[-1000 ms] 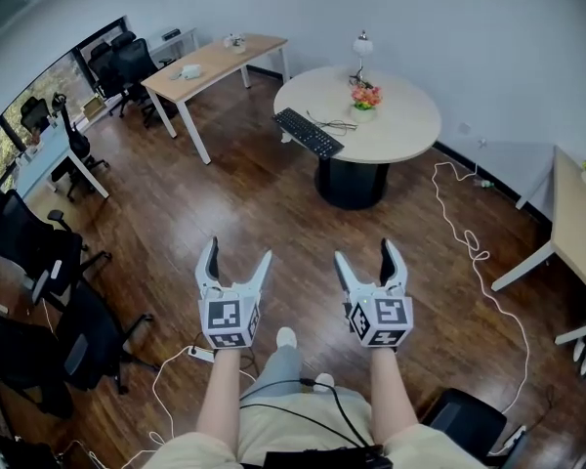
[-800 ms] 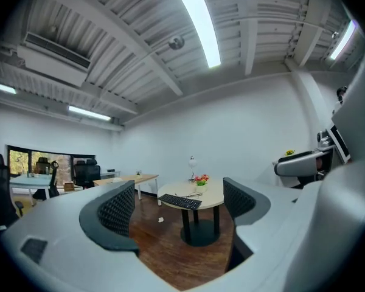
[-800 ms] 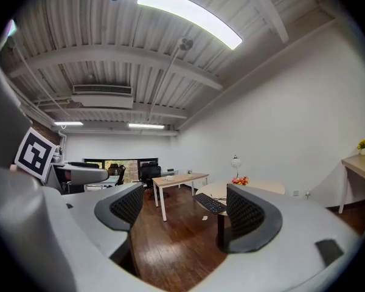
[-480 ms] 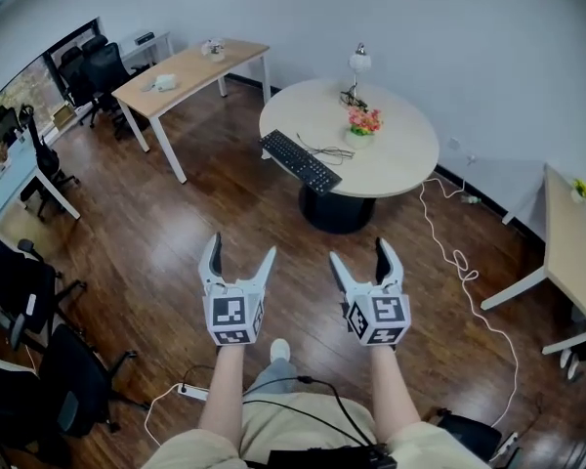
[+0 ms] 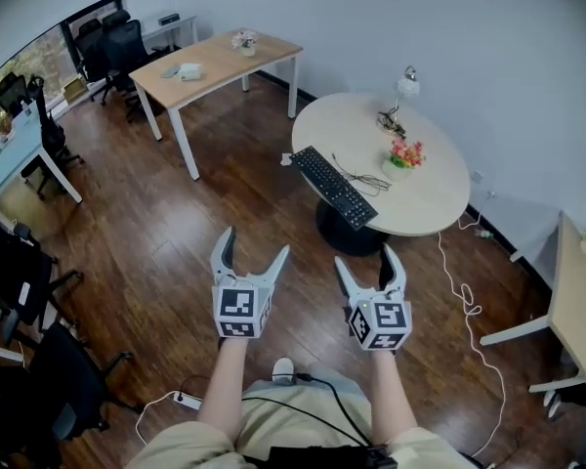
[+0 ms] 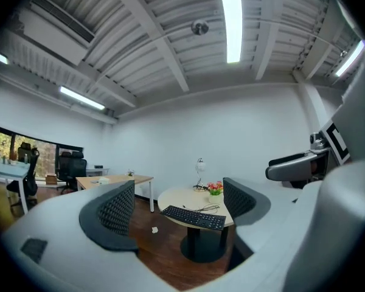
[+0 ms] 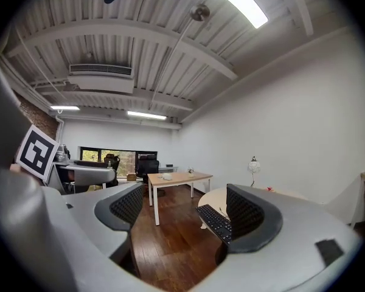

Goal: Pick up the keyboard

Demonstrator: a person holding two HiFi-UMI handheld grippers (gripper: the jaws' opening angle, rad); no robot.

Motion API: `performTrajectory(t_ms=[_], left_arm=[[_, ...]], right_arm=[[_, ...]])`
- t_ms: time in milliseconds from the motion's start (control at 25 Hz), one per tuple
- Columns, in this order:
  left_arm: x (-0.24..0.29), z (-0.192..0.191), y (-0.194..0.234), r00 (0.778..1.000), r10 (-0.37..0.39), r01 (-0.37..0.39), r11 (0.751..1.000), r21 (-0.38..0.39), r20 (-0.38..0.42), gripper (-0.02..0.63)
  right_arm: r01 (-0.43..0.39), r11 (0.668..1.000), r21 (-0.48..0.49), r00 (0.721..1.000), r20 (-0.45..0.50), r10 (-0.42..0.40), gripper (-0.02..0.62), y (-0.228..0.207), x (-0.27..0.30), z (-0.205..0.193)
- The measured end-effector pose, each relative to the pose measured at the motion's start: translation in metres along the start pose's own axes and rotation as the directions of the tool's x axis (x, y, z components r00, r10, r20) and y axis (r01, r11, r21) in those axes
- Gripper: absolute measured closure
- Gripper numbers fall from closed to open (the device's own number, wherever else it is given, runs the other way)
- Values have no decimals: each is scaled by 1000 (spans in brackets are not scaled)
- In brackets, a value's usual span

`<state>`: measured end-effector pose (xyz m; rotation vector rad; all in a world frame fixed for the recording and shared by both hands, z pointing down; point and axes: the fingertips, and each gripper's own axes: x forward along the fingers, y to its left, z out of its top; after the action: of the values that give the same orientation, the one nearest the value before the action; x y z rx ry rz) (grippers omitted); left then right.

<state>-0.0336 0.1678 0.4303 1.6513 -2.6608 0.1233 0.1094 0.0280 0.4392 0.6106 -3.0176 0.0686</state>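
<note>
Keyboard (image 5: 340, 187): black, flat on the round bench (image 5: 430, 203), along the rim nearest the person. A thin cable (image 5: 356, 176) loops from it across the top. A flower pot (image 5: 402, 154) and a lamp (image 5: 403, 86) stand behind it on the same bench.

Left claw (image 5: 255, 244): jaws spread wide, nothing between the pads. Its own view shows the keyboard through the gap, well apart. Right claw (image 5: 365, 258): jaws likewise spread and empty, level beside the left claw above the wood floor (image 5: 176, 223).

Change from the earlier head views:
- Round bench and keyboard now lie further right and lower
- Rectangular bench (image 5: 225, 59) sits closer to centre
- Both claws keep the same spread and the same side-by-side posture, short of the round bench
</note>
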Motion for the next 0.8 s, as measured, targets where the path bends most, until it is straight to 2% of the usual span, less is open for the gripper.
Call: performTrajectory(t_ms=[160,520,640,800], left_arm=[[8,-8,38,999,46,-46,999,-20,-16,166],[50,-25,126,989,142,-143,989,-27,-44,166],[92,-31,152,991,120,-120,993,-3,-59,166],[174,-18,174,997,48,-47,999,13,-52,166]], right_arm=[[-25,1000,3,999,-21,25,156,10,38,2],[-172,985,7,984,-44,172,158,53,165,-12],[-175,984,22,984,-29,175,158,52,219,-17],[-103,992,74,995,-7,104,158,14,288,-6]])
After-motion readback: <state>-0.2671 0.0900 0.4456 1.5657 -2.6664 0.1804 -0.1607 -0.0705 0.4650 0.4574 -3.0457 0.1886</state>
